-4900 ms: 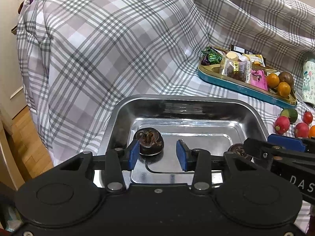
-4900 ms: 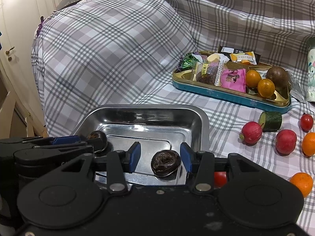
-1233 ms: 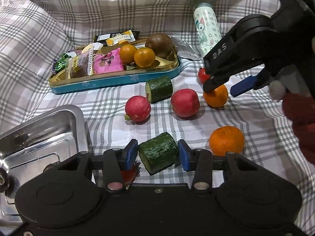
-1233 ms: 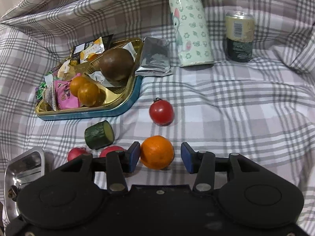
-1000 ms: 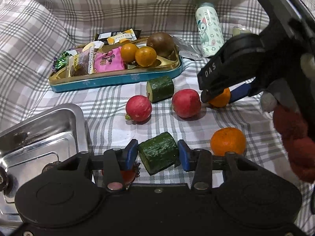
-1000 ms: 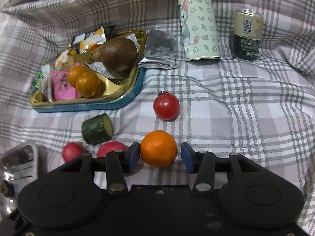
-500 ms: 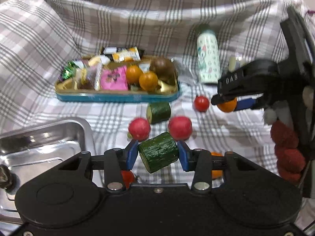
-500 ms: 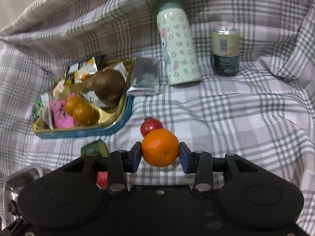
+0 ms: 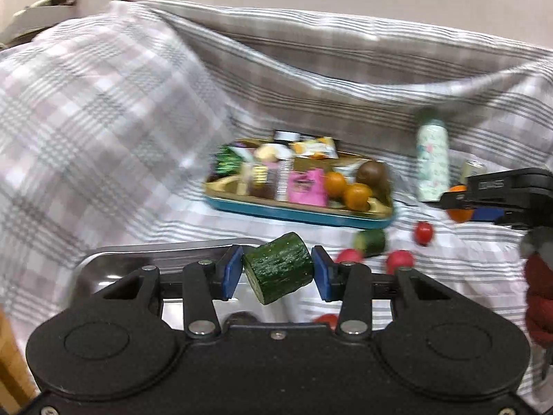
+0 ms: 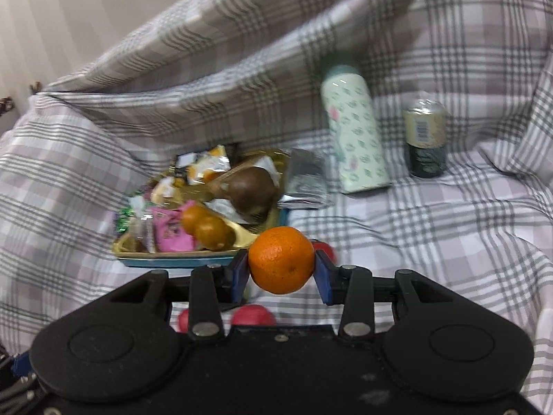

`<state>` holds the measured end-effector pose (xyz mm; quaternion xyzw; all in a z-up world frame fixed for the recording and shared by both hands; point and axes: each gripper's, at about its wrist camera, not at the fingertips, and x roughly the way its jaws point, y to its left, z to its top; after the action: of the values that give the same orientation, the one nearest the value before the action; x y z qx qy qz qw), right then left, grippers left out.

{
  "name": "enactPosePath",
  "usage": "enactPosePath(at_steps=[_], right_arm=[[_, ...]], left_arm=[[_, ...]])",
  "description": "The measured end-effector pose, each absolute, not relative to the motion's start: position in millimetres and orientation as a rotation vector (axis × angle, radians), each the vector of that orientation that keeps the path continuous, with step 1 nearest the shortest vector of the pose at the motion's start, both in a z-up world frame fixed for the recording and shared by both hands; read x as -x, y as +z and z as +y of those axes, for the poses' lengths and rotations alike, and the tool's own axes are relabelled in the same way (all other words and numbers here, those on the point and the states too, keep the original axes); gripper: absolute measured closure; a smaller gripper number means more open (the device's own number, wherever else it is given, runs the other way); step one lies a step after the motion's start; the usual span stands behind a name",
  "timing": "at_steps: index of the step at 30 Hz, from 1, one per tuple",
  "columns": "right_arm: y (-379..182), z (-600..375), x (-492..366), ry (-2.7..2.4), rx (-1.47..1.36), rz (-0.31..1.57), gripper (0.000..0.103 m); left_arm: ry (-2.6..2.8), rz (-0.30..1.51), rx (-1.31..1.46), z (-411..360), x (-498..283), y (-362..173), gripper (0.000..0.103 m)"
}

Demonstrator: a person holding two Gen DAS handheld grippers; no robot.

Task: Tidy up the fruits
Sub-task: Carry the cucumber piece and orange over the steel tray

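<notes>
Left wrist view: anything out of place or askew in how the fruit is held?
The cucumber piece sits tilted between the left gripper pads, its cut face angled down-left. The orange in the right gripper looks centred. Nothing spilled.

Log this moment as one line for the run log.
left gripper: shut on cucumber piece, lifted | right gripper: shut on orange, lifted | steel tray: below left
</notes>
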<state>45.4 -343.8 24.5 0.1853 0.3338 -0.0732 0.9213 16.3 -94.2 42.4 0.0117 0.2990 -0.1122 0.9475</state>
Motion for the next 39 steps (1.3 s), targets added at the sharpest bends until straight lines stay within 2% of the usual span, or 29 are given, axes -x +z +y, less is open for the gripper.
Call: enactPosePath(at_steps=[14,28,39], right_arm=[[41,-271,-26,0.114,-0.327,0.618,0.061],[13,-164,-1,0.388,-0.117,0.717,0.061],[-6,-147,-5,0.408,-0.109,0.787,0.061]], left_arm=[[-0.074,0.668,-0.002,-26,-11,19,0.052],[-0.002,0.708,0.134,17,-12,2,0.052],[-0.004,0.695,0.086,11,-10,0,0.052]])
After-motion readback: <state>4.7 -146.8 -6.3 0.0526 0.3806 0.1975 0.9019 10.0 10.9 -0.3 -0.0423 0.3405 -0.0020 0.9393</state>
